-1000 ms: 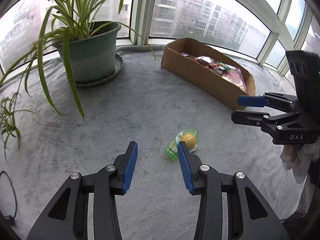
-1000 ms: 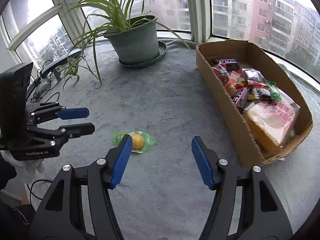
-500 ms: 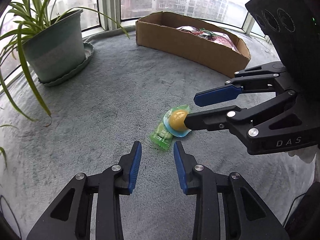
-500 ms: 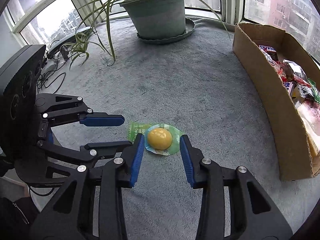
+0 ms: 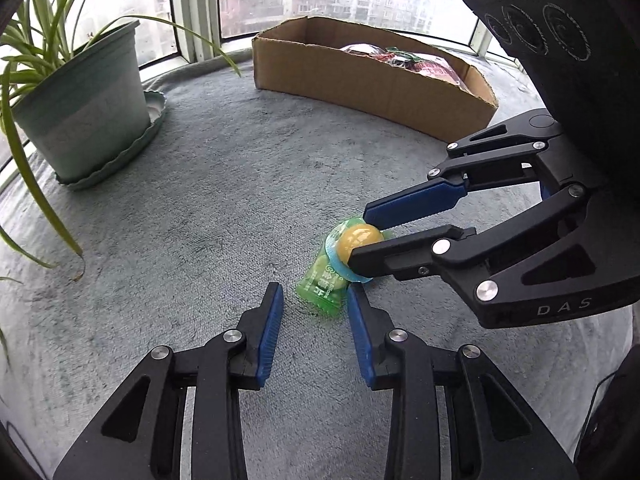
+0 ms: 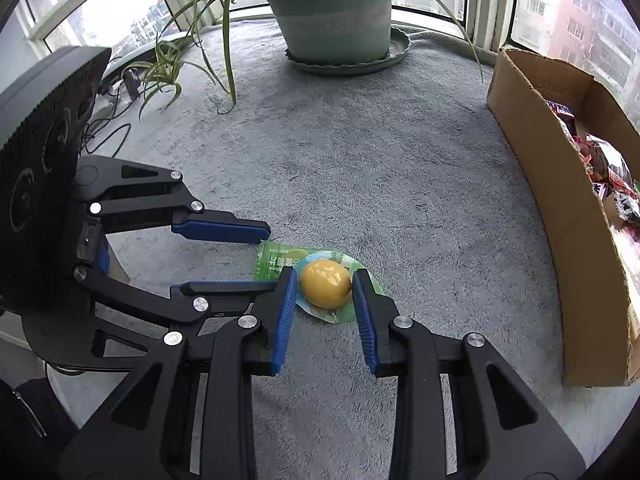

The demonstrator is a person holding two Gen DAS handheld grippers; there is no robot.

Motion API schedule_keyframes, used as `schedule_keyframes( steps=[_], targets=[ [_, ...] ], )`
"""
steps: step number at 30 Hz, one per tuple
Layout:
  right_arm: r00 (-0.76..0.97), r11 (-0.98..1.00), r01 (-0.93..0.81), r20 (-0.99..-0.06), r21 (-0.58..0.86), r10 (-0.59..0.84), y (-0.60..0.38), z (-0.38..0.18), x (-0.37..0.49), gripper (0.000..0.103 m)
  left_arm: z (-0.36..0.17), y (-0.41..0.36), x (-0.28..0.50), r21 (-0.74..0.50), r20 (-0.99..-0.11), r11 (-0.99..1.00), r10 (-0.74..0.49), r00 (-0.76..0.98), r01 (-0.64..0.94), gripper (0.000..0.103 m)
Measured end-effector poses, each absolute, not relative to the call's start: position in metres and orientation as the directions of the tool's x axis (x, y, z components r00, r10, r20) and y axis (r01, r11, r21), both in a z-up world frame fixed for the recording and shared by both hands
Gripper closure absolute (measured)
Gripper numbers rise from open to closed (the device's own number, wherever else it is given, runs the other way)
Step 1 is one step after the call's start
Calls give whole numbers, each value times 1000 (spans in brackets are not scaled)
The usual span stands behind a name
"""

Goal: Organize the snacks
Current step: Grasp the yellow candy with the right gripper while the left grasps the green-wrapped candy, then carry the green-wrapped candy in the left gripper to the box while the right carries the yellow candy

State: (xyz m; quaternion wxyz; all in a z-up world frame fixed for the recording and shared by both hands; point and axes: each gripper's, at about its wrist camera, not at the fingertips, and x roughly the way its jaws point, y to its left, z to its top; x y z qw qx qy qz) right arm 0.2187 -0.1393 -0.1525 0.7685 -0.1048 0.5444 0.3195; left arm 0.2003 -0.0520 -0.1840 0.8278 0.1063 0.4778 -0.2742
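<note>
Left tongs (image 5: 315, 307) apart, low over the grey bench (image 5: 208, 200); snack packet's (image 5: 340, 264) green end lies just ahead between the tips. Right tongs (image 6: 325, 289) straddle its yellow dome, pads at either side, possibly touching. Cardboard box (image 6: 560, 216) well right.

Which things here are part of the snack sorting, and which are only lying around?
Part of the job: snack packet, cardboard box with the snacks in it, right gripper closing around the packet, left gripper beside it.

Only lying around: potted plant, cables.
</note>
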Motion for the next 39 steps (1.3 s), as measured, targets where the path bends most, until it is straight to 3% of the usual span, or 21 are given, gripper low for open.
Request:
schedule_keyframes(
  steps=[21, 39],
  targets=[
    [218, 811, -554, -908, 185, 357, -160, -154, 227, 74, -186, -70, 200, -61, -845, 795, -363, 393, 603, 84],
    [340, 834, -529, -860, 160, 380, -180, -108, 223, 75, -150, -50, 201, -87, -794, 851, -373, 481, 518, 84]
  ],
)
